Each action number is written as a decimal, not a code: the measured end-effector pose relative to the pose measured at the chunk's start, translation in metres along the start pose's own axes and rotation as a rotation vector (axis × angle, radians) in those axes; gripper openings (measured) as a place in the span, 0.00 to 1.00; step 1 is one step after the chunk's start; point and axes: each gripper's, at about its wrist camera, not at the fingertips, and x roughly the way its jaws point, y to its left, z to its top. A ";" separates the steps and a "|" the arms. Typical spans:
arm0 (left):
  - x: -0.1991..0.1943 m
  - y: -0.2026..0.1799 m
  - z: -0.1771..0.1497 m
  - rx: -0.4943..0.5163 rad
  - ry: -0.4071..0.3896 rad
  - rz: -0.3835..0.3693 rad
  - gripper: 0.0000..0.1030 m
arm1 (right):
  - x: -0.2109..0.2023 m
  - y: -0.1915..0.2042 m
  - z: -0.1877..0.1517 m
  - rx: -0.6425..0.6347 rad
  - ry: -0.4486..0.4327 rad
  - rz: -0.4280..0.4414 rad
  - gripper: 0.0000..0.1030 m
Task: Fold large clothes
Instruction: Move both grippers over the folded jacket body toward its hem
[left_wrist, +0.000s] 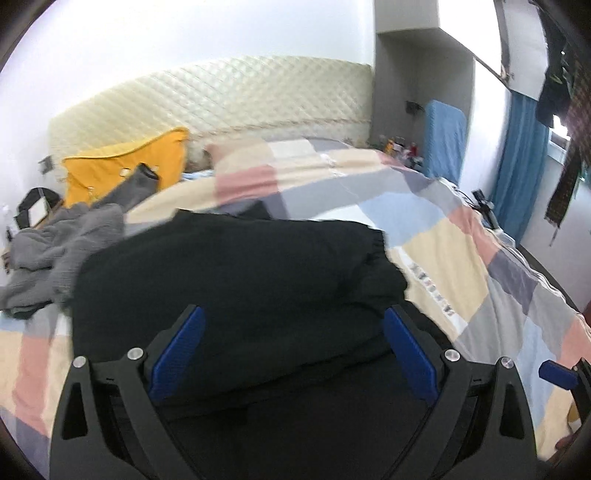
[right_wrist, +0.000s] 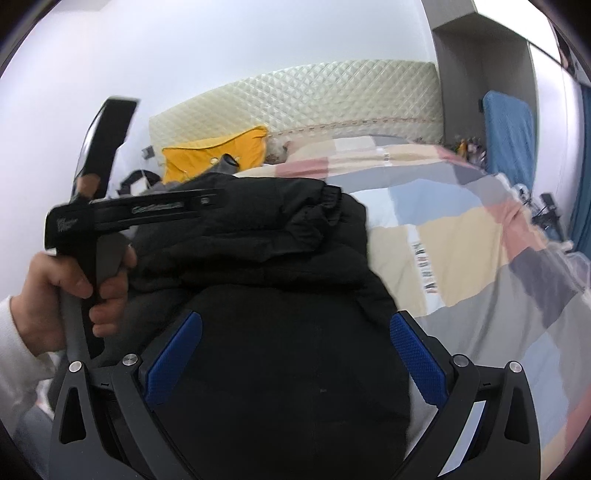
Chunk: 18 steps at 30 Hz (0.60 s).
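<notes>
A bulky black jacket (left_wrist: 236, 280) lies folded in a thick pile on the patchwork quilt (left_wrist: 436, 236). My left gripper (left_wrist: 293, 332) hovers over its near part, jaws spread wide, blue pads (left_wrist: 179, 354) clear of the fabric. In the right wrist view the same black jacket (right_wrist: 266, 236) fills the middle. My right gripper (right_wrist: 295, 336) stands open above it, its blue pads (right_wrist: 415, 358) apart with cloth beneath them. A person's hand (right_wrist: 74, 280) in a white sleeve holds the left gripper's handle at the left of that view.
A grey garment (left_wrist: 55, 251) lies crumpled at the quilt's left edge. A yellow pillow (left_wrist: 122, 166) leans on the cream quilted headboard (left_wrist: 229, 96). A blue curtain (left_wrist: 517, 166) and a cluttered bedside surface (left_wrist: 400, 147) stand to the right.
</notes>
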 end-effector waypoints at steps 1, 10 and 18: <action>-0.006 0.009 0.000 -0.006 -0.009 0.012 0.94 | 0.000 0.004 0.004 0.002 0.001 0.024 0.99; -0.025 0.093 0.006 -0.075 -0.064 0.093 0.94 | 0.010 0.042 0.067 -0.140 -0.137 0.021 0.99; 0.017 0.157 0.006 -0.161 -0.013 0.147 0.94 | 0.114 0.037 0.121 -0.110 -0.048 0.061 0.89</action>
